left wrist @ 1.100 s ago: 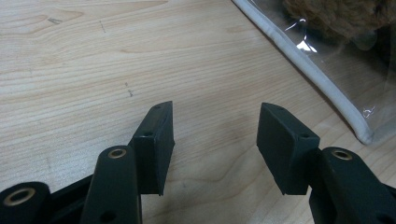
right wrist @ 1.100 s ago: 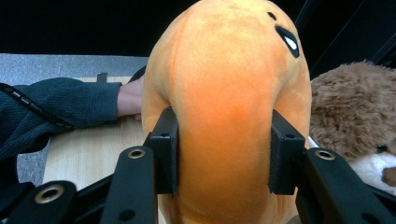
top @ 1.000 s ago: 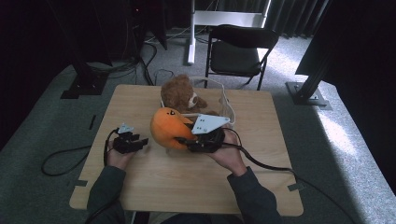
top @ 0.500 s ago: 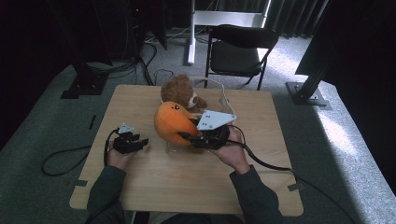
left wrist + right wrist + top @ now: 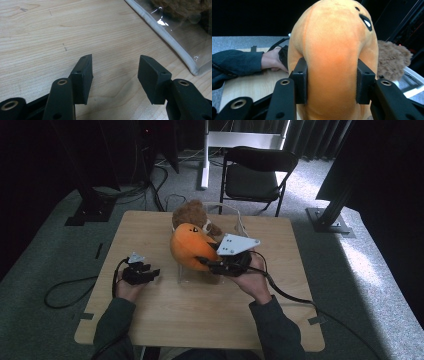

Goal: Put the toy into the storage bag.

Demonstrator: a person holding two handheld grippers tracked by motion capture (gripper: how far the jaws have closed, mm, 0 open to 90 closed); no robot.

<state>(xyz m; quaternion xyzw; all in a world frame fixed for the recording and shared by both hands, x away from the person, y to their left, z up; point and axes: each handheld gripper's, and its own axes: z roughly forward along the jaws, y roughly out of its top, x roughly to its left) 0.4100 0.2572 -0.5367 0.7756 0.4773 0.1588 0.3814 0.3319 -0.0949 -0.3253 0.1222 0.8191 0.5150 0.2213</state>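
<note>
An orange plush toy (image 5: 189, 246) (image 5: 332, 50) hangs above a clear plastic bag (image 5: 220, 227) on the table, with my right gripper (image 5: 207, 262) (image 5: 331, 83) shut on its body. A brown teddy bear (image 5: 190, 214) (image 5: 392, 61) lies in the bag behind it. My left gripper (image 5: 152, 272) (image 5: 114, 77) rests open on the wood at the left, nothing between its fingers. The bag's white-trimmed edge (image 5: 165, 37) runs past its right jaw.
The wooden table (image 5: 150, 320) stands on grey carpet. A black folding chair (image 5: 255, 175) stands beyond the far edge. Cables (image 5: 65, 292) trail off the table to both sides. Dark stands (image 5: 95, 205) are at the back left.
My right gripper has lifted the orange plush slightly and shifted it toward the bag and the teddy bear. The left gripper has stayed put.
</note>
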